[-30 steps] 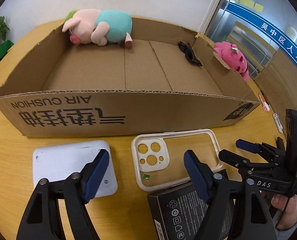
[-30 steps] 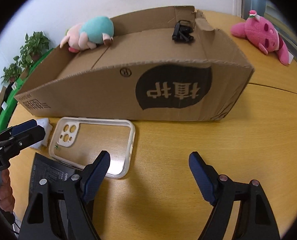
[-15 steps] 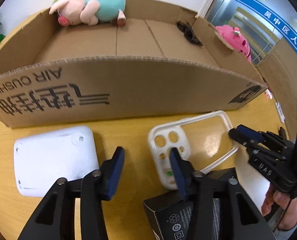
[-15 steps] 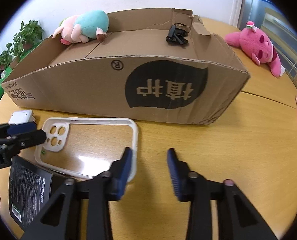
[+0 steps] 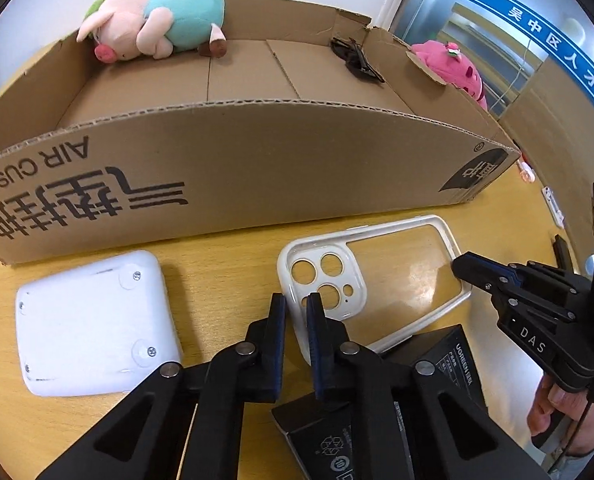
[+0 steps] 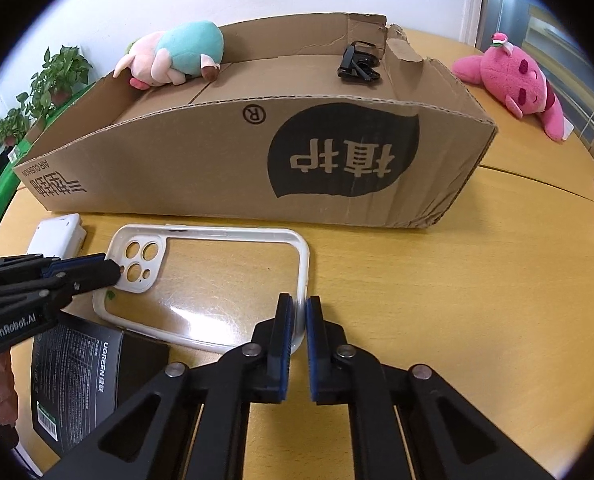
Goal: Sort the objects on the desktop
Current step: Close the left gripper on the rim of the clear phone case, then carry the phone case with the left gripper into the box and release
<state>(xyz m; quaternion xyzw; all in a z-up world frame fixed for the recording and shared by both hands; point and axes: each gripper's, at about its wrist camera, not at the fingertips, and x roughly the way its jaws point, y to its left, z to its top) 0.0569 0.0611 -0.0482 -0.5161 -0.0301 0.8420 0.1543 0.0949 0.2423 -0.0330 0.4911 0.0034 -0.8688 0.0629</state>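
In the left wrist view, the left gripper (image 5: 296, 312) has just been closing, and its blue pads now pinch the camera-end rim of the clear phone case (image 5: 371, 280), where a second ago they stood wide apart over the desk with nothing between them; the right gripper (image 5: 463, 266) comes in from the right with its tip on the case's opposite end. The case lies flat on the wooden table (image 5: 225, 264) just in front of the cardboard box (image 5: 257, 168), between a white device (image 5: 93, 324) and a black carton (image 5: 453, 356) whose corner it overlaps. In the right wrist view, the right gripper (image 6: 296, 312) has likewise just been closing and now clamps the near short edge of the phone case (image 6: 217, 276), while the left gripper (image 6: 109, 270) holds the camera-cutout end. With both ends gripped, the case looks ready to be lifted together into the box, so the pick seems done and the carry not yet begun. Inside the box, a pink-and-teal plush pig (image 6: 177, 56) rests at the far wall and a black clip (image 6: 359, 64) near the torn corner; a pink plush (image 6: 517, 84) lies on the table beyond the box. The room shows a white wall, potted plants (image 6: 53, 80) to the left, and a glass door with a blue sign (image 5: 557, 44) to the right
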